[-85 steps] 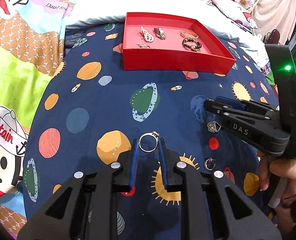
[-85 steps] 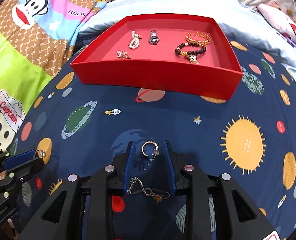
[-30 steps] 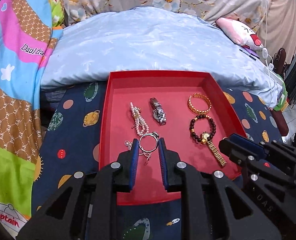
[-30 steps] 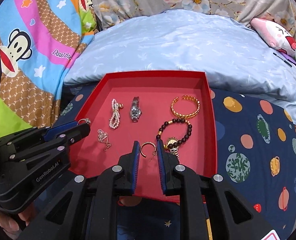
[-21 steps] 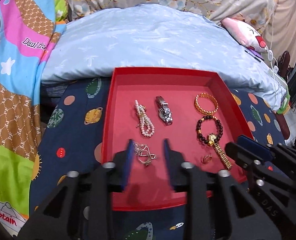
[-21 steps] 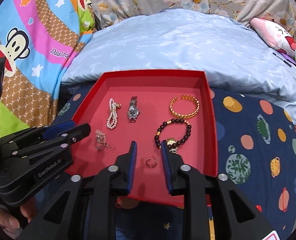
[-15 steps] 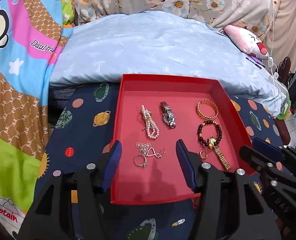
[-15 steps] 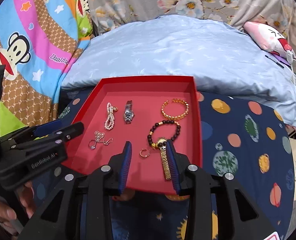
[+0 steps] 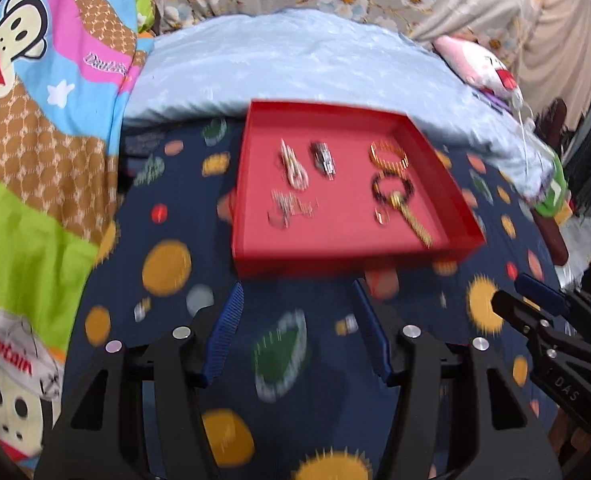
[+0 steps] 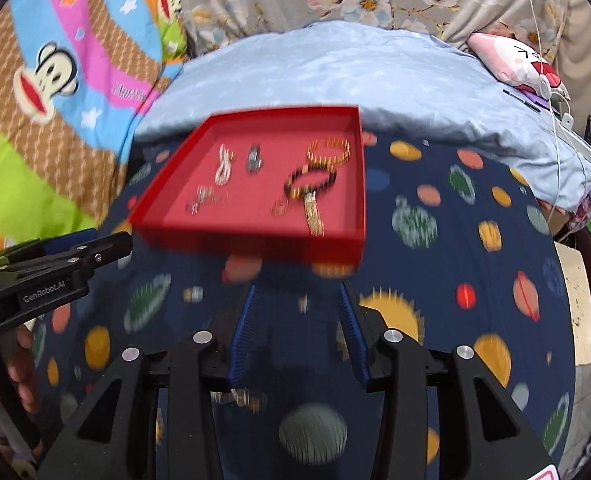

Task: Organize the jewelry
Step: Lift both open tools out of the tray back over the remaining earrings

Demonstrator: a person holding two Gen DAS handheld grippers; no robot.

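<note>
A red tray (image 9: 255, 258) (image 10: 251, 246) lies on the navy planet-print cloth and holds several jewelry pieces: a pearl strand (image 9: 294, 164), a watch (image 9: 324, 158), a gold bangle (image 9: 389, 156), a dark bead bracelet (image 9: 391, 188), a silver ring with a chain (image 9: 289, 208) and a small gold earring (image 10: 278, 207). My left gripper (image 9: 297, 298) is open and empty, on the near side of the tray. My right gripper (image 10: 297, 298) is open and empty, also on the near side of the tray. Both views are motion-blurred.
A light blue pillow (image 9: 295, 64) lies behind the tray. A cartoon-print blanket (image 9: 35, 120) lies to the left. A small piece of chain jewelry (image 10: 241, 396) lies on the cloth between my right gripper's fingers. A pink plush (image 10: 515, 64) sits far right.
Both grippers let go of their pieces in the tray, the left a ring and the right an earring, opened wide, and pulled back off the tray over the cloth.
</note>
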